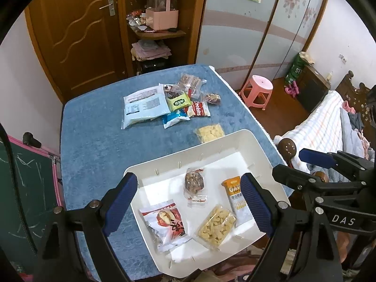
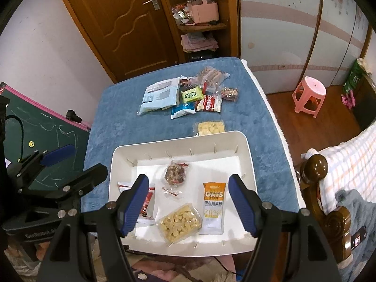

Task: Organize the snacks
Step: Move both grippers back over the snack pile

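Observation:
A white tray stands at the near end of the blue-covered table. In it lie a red-and-white packet, a clear-wrapped dark nut ball, an orange oats bar and a pack of yellow puffs. My left gripper hovers open over the tray with nothing between its pads. My right gripper is open above the tray too and holds nothing. Another yellow puff pack lies just beyond the tray's far rim. A pile of several snack packets sits further back.
A chalkboard with a pink frame leans at the table's left side. To the right are a pink stool, wooden floor and a bed with a dark wooden post. Behind the table stand a brown door and shelves.

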`<state>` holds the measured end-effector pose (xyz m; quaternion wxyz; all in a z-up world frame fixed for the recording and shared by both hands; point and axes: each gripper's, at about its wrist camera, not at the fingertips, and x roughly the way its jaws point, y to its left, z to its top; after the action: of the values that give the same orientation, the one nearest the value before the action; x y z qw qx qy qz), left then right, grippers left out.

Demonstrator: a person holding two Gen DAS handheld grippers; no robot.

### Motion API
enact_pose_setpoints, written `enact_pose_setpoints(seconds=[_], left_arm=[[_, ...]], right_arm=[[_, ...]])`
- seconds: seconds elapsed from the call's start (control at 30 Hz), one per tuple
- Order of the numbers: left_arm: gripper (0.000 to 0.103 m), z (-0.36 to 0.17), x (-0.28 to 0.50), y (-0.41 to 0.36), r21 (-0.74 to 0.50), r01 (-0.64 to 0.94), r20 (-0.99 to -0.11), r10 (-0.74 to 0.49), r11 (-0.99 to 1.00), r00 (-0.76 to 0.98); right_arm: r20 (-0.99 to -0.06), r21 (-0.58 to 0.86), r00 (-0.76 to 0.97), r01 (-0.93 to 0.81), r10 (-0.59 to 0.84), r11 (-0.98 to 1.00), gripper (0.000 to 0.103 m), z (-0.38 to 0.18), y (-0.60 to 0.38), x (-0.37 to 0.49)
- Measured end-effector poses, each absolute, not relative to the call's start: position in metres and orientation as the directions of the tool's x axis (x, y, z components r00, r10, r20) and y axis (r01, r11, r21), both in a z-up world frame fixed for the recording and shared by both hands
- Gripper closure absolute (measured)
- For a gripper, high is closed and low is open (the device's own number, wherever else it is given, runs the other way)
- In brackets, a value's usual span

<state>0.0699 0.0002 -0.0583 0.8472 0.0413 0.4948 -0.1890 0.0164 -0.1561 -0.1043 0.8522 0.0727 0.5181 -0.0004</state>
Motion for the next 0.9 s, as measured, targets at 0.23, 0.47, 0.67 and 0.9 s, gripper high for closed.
enact_pose_setpoints(seconds=[0.23, 0.47, 0.67, 0.9], left_arm=[[0.014, -0.056, 0.074, -0.001, -0.118, 0.356, -0.85, -0.28, 0.927, 0.446], [0.014, -0.055, 0.077, -0.003, -0.11, 0.355, -0.85, -0.273, 0.928, 0.45], [0.014, -0.052, 0.084, -0.01, -0.097, 0.355, -0.85, -0.263, 0.93, 0.457], [0.014, -0.048, 0.094, -0.017, -0.086, 0.353, -0.849, -0.254, 0.932, 0.463]], right_arm=[[-0.876, 0.104, 0.48, 0.075, 0.055, 0.992, 0.032, -0.099, -0.156, 0.018], [-0.874, 0.092, 0.485, 0.071, 0.046, 0.993, 0.032, -0.097, -0.157, 0.023], [-0.877, 0.084, 0.479, 0.067, 0.042, 0.994, 0.032, -0.096, -0.16, 0.028], [-0.878, 0.086, 0.477, 0.064, 0.046, 0.994, 0.032, -0.097, -0.164, 0.036]])
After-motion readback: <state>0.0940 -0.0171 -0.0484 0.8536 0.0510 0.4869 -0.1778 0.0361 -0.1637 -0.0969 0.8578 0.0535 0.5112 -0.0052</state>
